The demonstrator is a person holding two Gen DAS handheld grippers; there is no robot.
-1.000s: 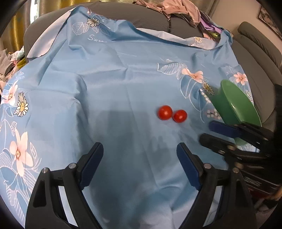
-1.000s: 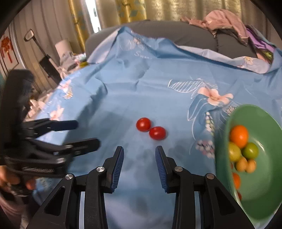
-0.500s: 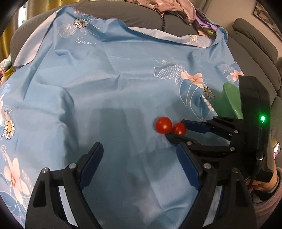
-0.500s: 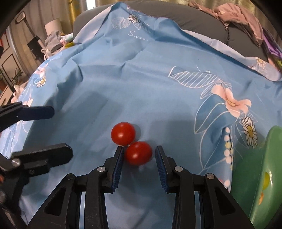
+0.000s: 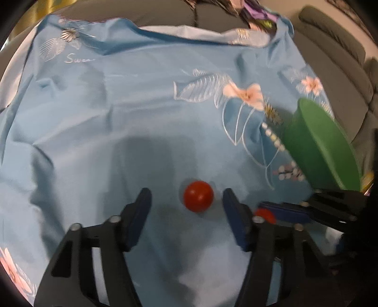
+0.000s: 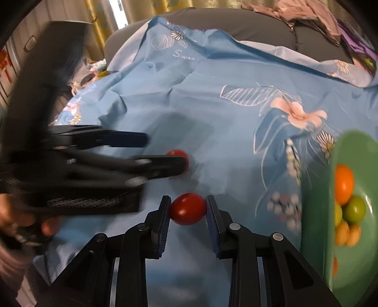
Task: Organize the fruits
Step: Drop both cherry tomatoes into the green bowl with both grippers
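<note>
Two red cherry tomatoes lie on a blue floral cloth (image 5: 118, 132). My right gripper (image 6: 187, 209) is shut on one tomato (image 6: 187, 209), its pads touching both sides; that tomato shows partly in the left wrist view (image 5: 265, 216). My left gripper (image 5: 185, 200) is open, its fingers on either side of the other tomato (image 5: 198, 196), not touching it. That tomato shows in the right wrist view (image 6: 178, 154) behind the left gripper's finger. A green bowl (image 6: 368, 165) at the right holds several small orange, yellow and green fruits.
The cloth (image 6: 236, 118) covers a grey sofa (image 5: 330, 47). Clothes (image 6: 307, 14) are piled at the back. The bowl's outer wall (image 5: 314, 146) stands at the right in the left wrist view. Curtains (image 6: 113, 14) hang at the far left.
My right gripper closed on the nearer tomato. My left gripper moved forward and down until its open fingers straddle the other tomato. The two tomatoes are now apart.
</note>
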